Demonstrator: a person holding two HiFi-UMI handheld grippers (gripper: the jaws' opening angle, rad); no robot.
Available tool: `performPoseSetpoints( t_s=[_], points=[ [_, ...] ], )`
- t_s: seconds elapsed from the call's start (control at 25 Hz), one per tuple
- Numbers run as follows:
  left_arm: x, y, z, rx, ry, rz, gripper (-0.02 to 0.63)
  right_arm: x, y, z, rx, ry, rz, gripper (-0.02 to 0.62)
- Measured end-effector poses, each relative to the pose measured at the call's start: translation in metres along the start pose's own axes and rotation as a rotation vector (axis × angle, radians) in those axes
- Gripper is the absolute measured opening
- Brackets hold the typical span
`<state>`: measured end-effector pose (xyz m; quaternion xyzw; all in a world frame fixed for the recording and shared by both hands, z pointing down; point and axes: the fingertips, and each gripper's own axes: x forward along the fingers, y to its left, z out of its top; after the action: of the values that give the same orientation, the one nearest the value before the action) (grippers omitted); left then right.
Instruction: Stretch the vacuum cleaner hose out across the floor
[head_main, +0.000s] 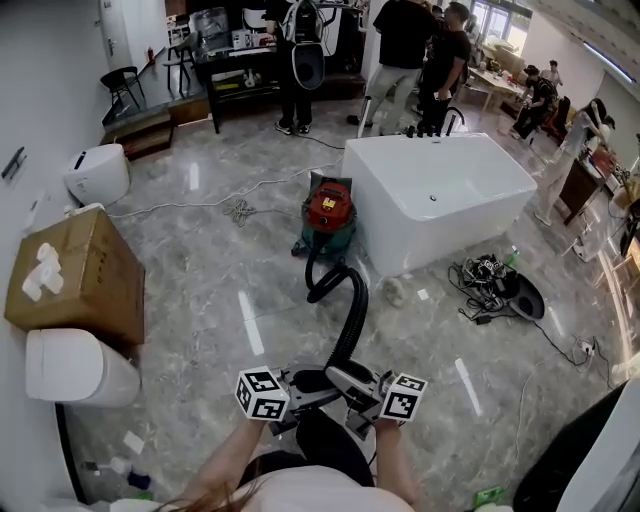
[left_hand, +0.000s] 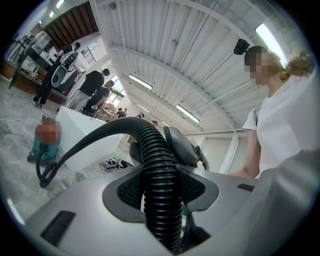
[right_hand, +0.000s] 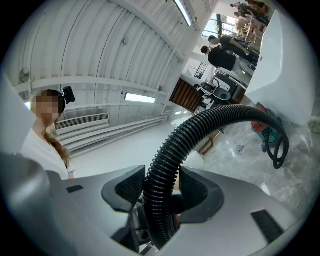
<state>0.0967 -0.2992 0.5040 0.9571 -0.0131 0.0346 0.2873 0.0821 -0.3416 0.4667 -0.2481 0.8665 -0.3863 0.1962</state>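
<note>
Vacuum cleaner hose (head_main: 355, 318), black and ribbed, runs from the red-topped vacuum cleaner (head_main: 328, 212), which stands on the marble floor (head_main: 200, 300) just left of the white bathtub (head_main: 440, 195). It curls into a loop on the floor on the near side of the machine, then rises in an arc toward you and ends between your two grippers at the near edge of the scene. Your left gripper (left_hand: 161, 195) has its jaws closed on the hose, with the ribbed tube pressed between both pads. Your right gripper (right_hand: 162, 192) grips the same hose in the same way, one jaw on either side of the tube. In the head view the two grippers face each other close together, each marker cube turned up toward the camera. A cardboard box (head_main: 80, 275) sits against the left wall, with a white rounded unit (head_main: 75, 368) beside it, nearer to you. A tangle of black cables (head_main: 490, 280) lies on the floor to the right of the bathtub's near corner. Several people (head_main: 400, 50) stand at the far end of the room.
</note>
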Motion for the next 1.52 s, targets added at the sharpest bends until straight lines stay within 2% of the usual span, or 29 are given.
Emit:
performPoseSetpoints(
  t_s=[0.68,1.24,1.52],
  points=[
    [-0.072,-0.122,-0.071,0.019,-0.081,0.059,0.179,-0.025,0.112,-0.113,-0.014,0.061,0.055,0.206],
    [-0.093,-0.191,-0.133,-0.031,-0.108,0.035,0.179,-0.061,0.159,-0.185,-0.016,0.083,0.013,0.21],
    [-0.1,-0.21,-0.144,-0.044,-0.121,0.034,0.179,-0.068,0.175,-0.201,0.0,0.1,0.019,0.21]
  ],
)
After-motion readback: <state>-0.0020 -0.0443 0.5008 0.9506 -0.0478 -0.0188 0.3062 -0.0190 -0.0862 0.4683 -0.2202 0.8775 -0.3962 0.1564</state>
